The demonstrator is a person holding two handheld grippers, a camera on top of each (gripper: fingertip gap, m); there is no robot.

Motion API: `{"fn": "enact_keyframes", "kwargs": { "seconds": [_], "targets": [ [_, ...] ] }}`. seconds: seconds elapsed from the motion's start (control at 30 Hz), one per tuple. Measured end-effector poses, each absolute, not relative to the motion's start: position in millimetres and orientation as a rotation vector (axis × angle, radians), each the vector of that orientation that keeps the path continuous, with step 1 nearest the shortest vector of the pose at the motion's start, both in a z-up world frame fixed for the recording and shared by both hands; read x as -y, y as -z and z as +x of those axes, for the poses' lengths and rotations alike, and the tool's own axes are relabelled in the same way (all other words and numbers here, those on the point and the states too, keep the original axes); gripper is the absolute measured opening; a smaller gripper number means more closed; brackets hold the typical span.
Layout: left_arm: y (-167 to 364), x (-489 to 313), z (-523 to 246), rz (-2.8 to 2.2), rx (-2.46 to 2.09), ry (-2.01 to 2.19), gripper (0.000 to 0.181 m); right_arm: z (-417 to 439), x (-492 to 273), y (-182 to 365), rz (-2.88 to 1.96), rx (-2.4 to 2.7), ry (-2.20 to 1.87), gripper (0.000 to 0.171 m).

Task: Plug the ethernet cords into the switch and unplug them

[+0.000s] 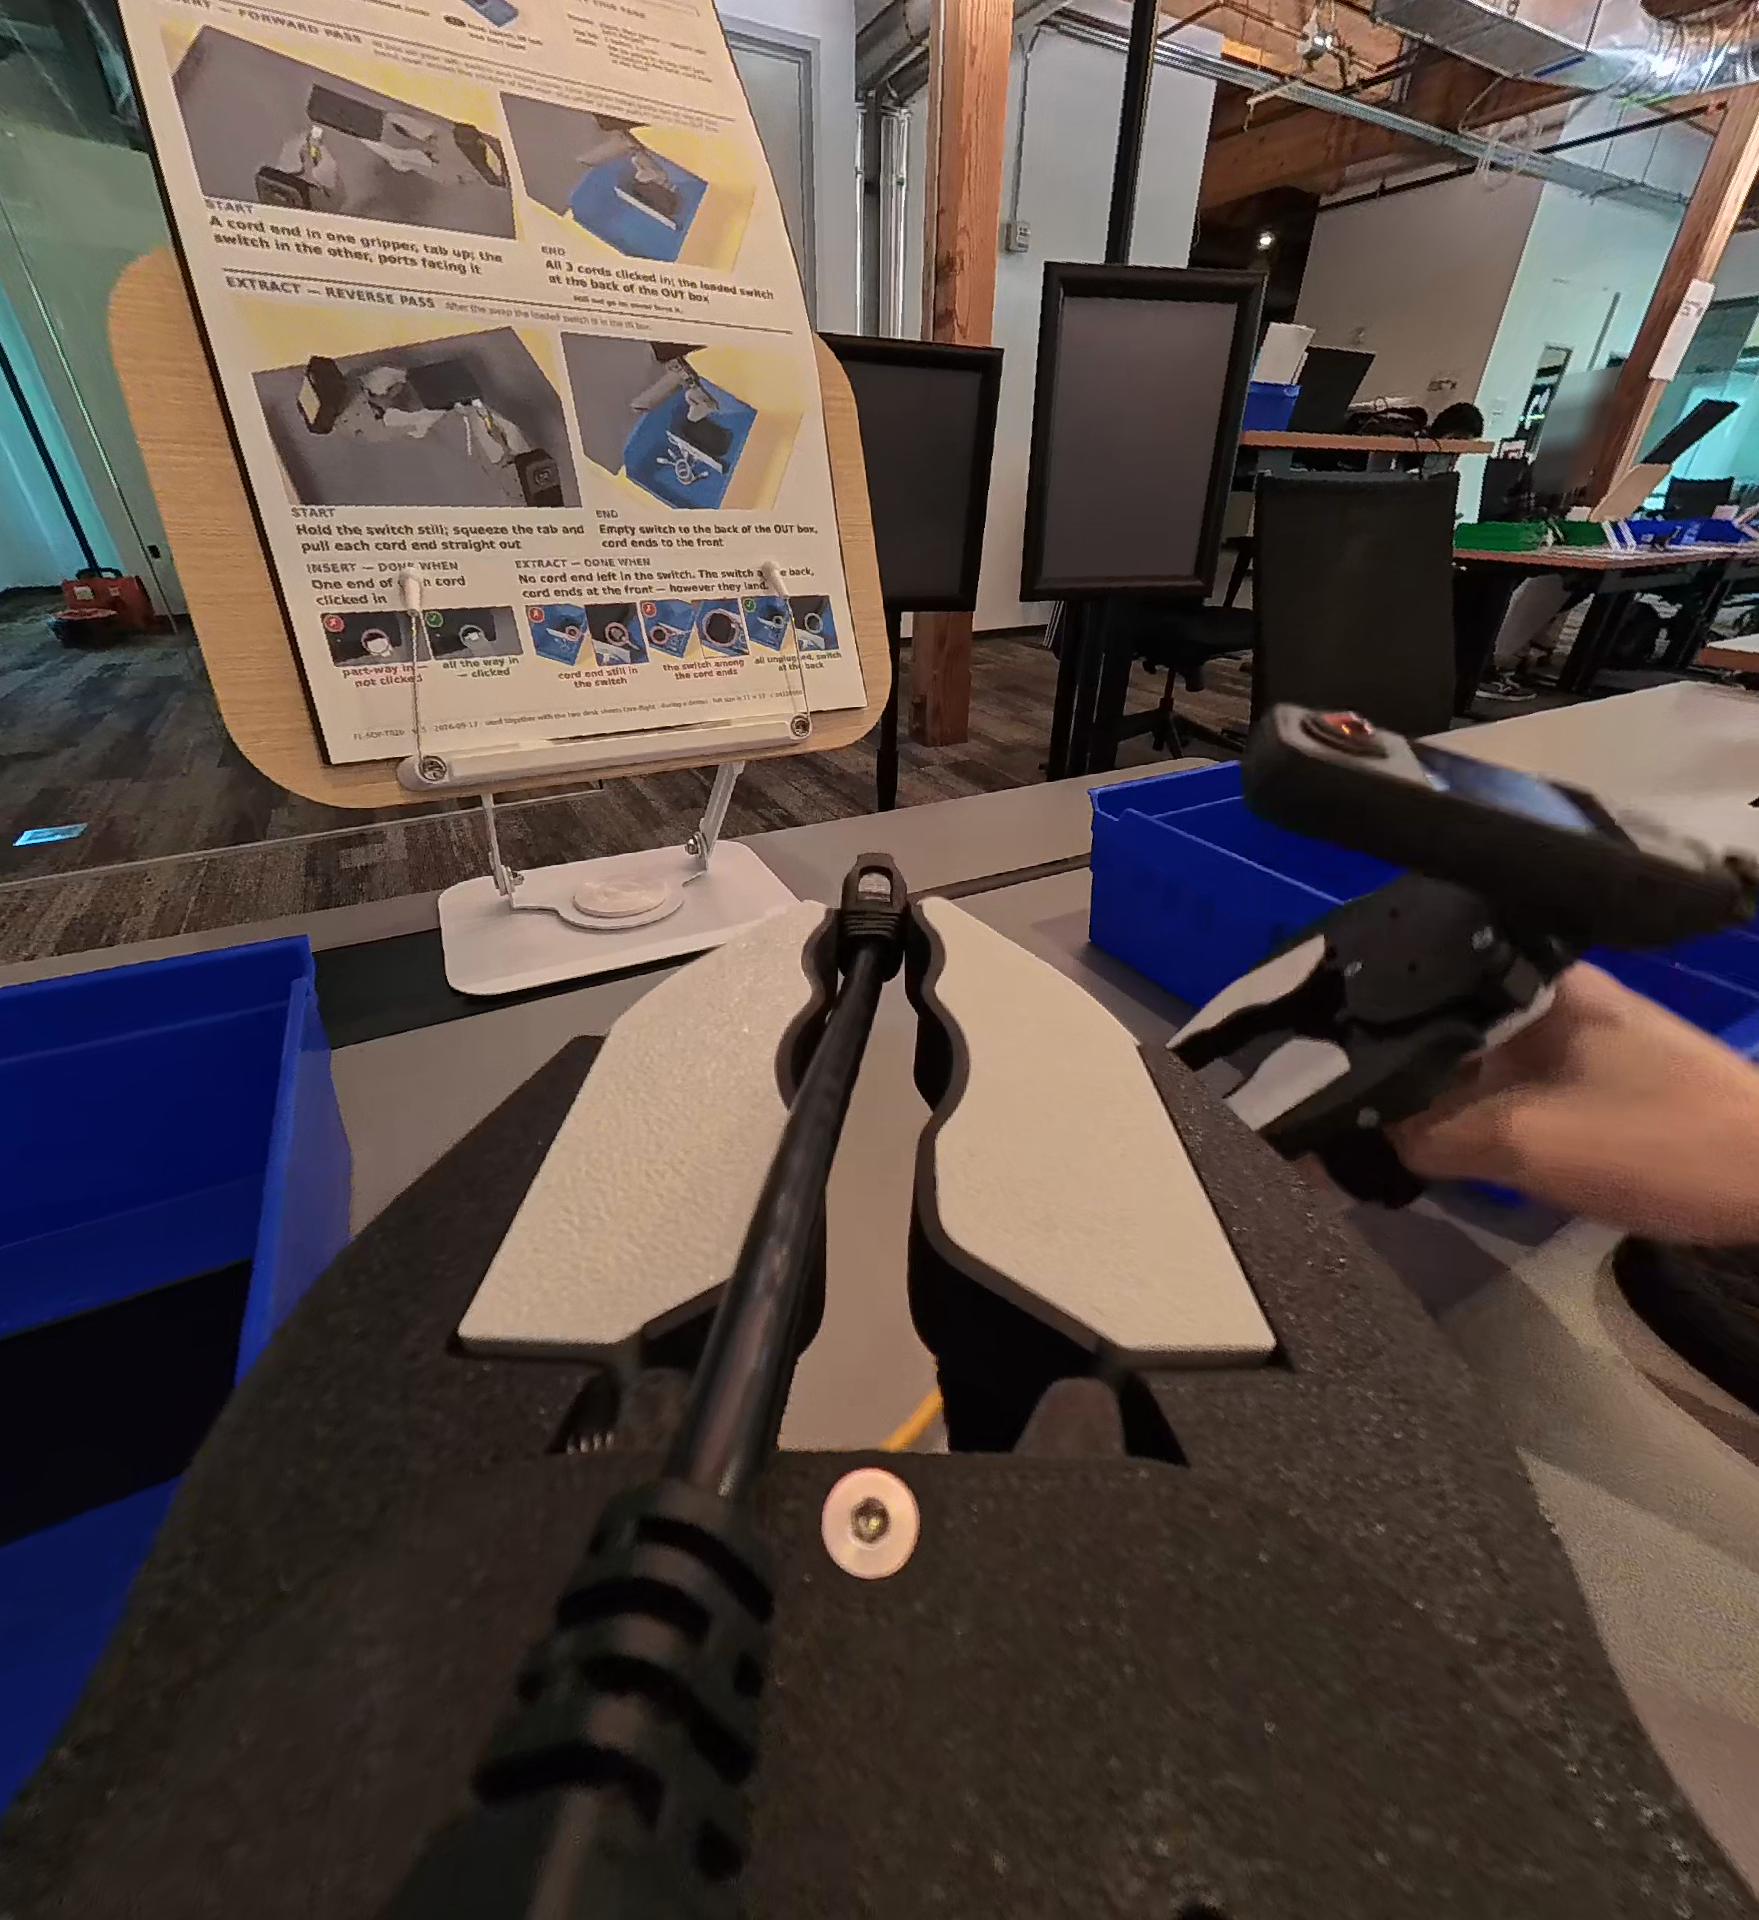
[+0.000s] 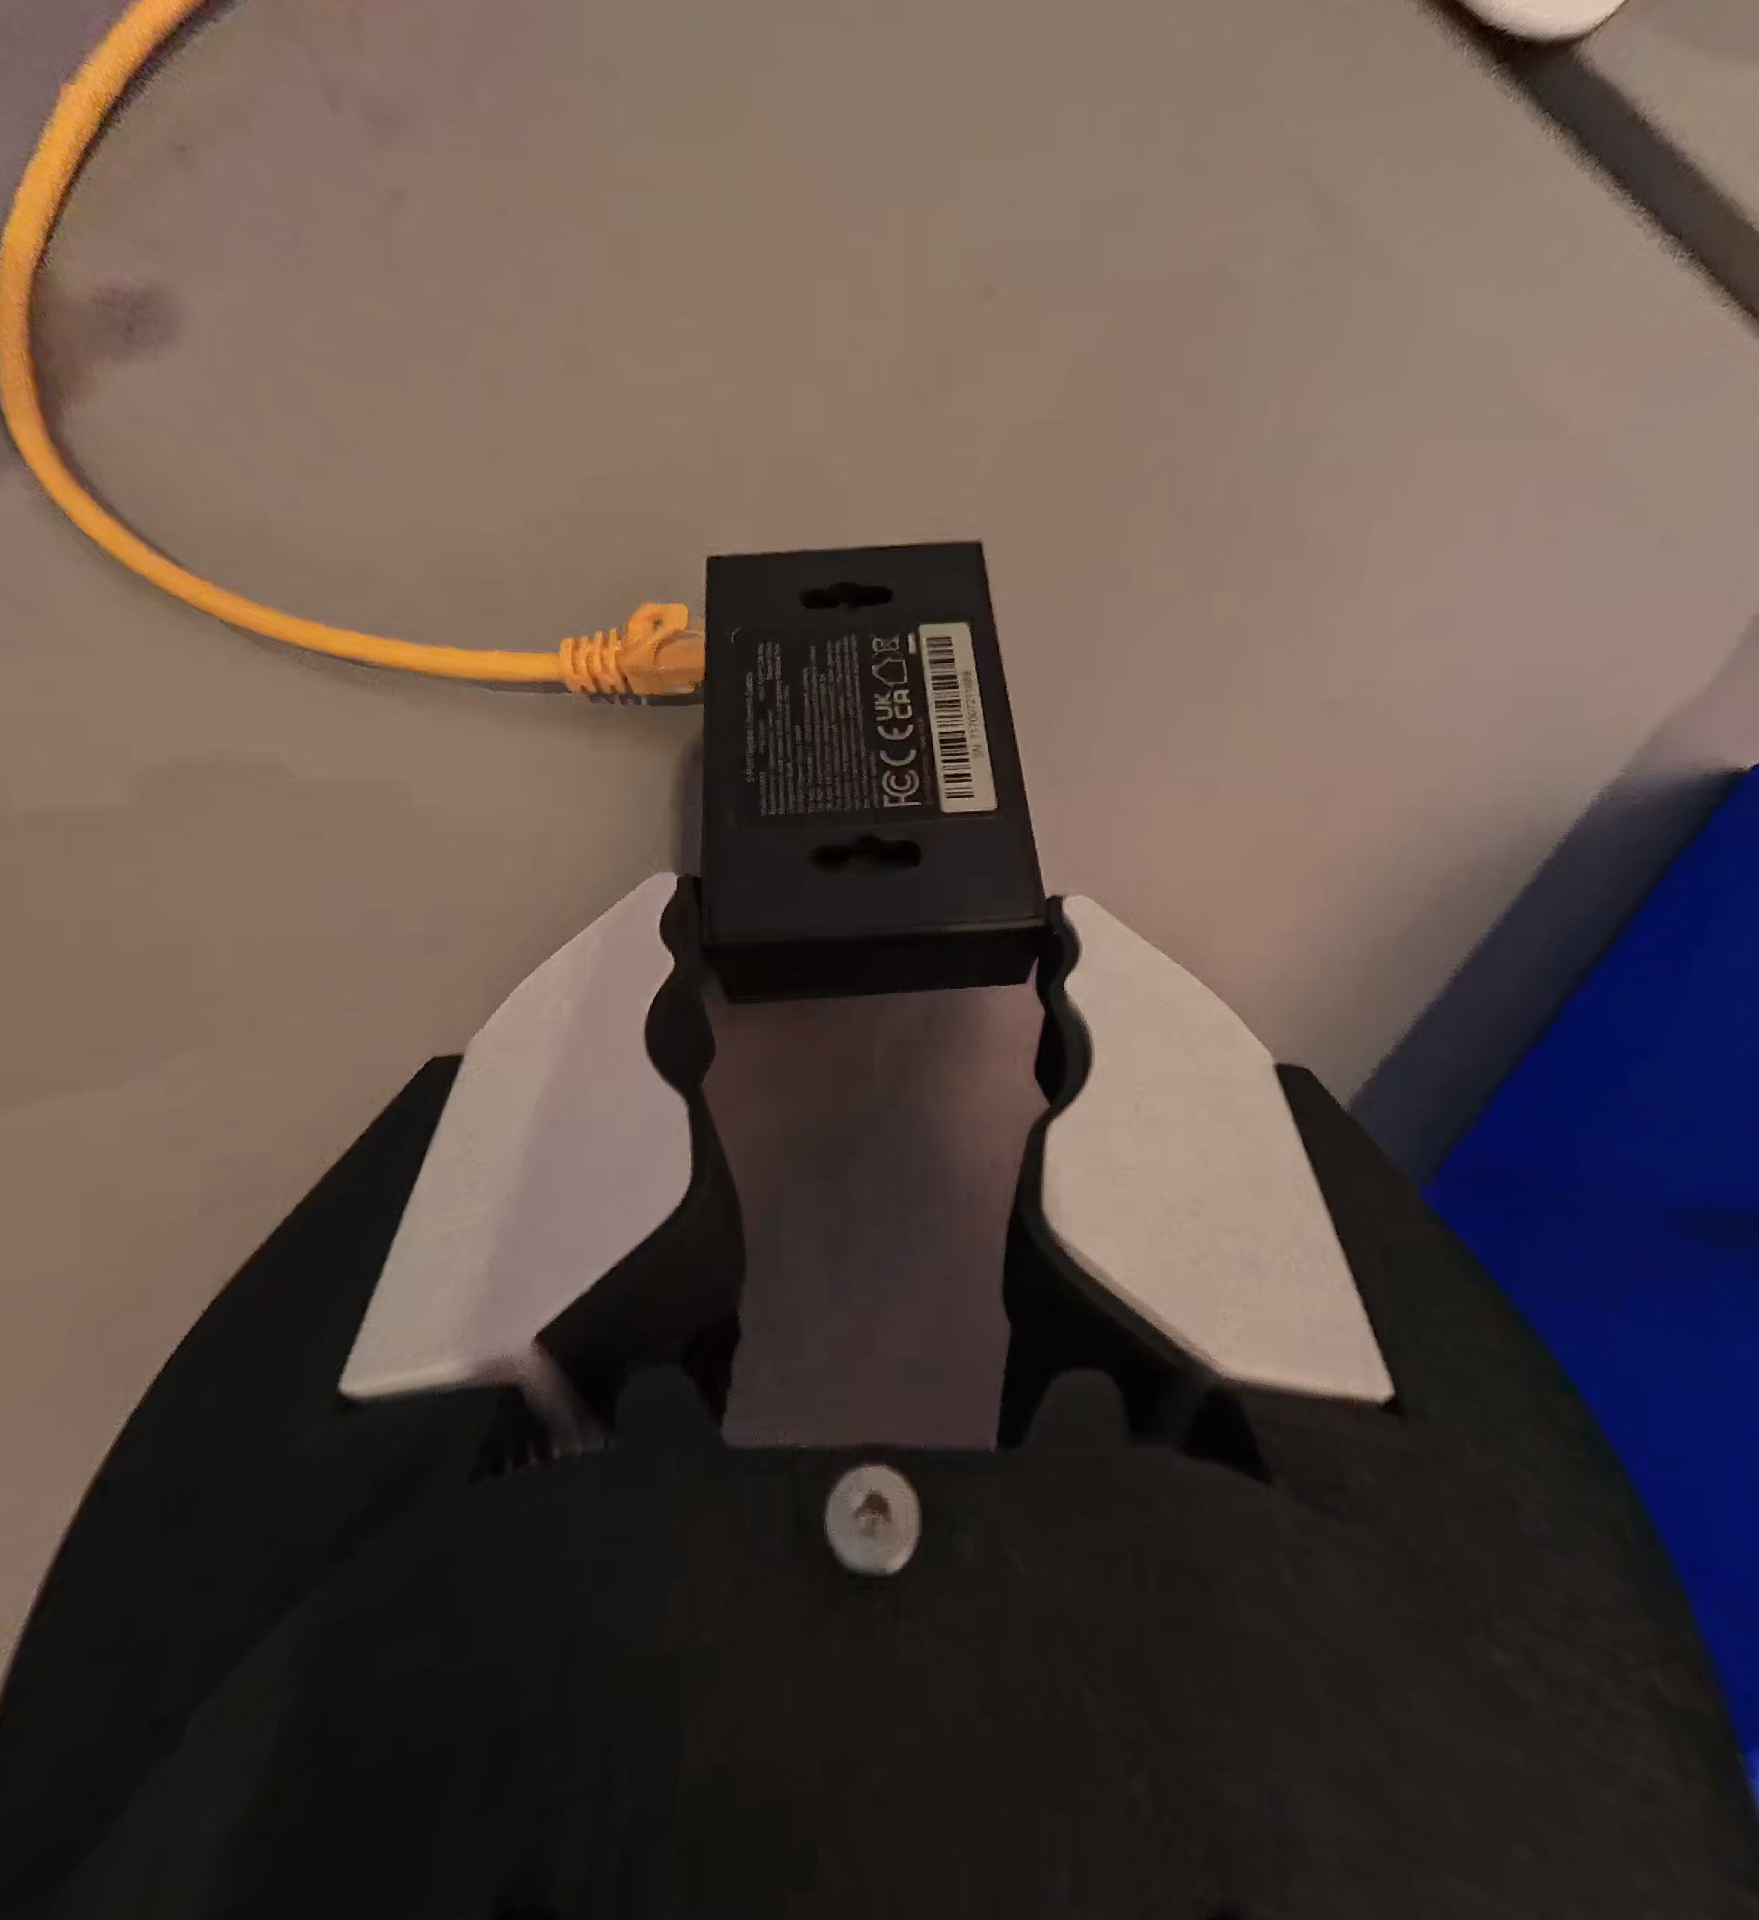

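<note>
Clamping black cord [image 1: 859,997] by its boot in my left gripper [image 1: 870,914], plug forward, cable stiff-springy | right gripper [image 2: 862,899] pinches switch [image 2: 859,748] at near end; light, rigid, slick, so it may pivot | orange cord [image 2: 231,608] already plugged in.

An instruction sheet [image 1: 501,364] on a wooden stand [image 1: 584,769] fills the upper left. Blue bins [image 1: 106,1122] sit at left and right [image 1: 1197,883] on the grey counter [image 1: 958,831]; black office chair [image 1: 1353,592] behind.
</note>
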State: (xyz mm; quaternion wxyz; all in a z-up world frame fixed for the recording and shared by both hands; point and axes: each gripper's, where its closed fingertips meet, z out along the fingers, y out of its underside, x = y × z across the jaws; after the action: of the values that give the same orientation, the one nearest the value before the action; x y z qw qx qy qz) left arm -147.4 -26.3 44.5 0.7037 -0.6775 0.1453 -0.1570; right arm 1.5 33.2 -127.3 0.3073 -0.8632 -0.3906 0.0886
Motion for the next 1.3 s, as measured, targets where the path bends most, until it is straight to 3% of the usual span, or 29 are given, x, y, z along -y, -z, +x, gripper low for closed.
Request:
{"fn": "enact_keyframes", "kwargs": {
  "seconds": [0.23,0.53,0.83,1.3],
  "targets": [
    [-41.8,26.1,-144.6,-1.525,-0.339,0.355,0.012,47.0,-21.9,85.2,-2.8,1.274,-0.002,0.06],
    [-41.7,27.0,-145.5,-1.529,-0.341,0.372,0.012,100.3,-1.1,71.1,-3.174,1.504,0.658,0.06],
    [-43.8,30.5,-138.4,-1.521,-0.365,0.377,0.011,105.5,11.6,77.3,-3.34,1.448,0.611,0.06],
    [-40.4,29.9,-134.6,-1.53,-0.386,0.348,0.011,78.7,-17.9,85.1,-3.369,1.447,0.925,0.06]
  ]
}}
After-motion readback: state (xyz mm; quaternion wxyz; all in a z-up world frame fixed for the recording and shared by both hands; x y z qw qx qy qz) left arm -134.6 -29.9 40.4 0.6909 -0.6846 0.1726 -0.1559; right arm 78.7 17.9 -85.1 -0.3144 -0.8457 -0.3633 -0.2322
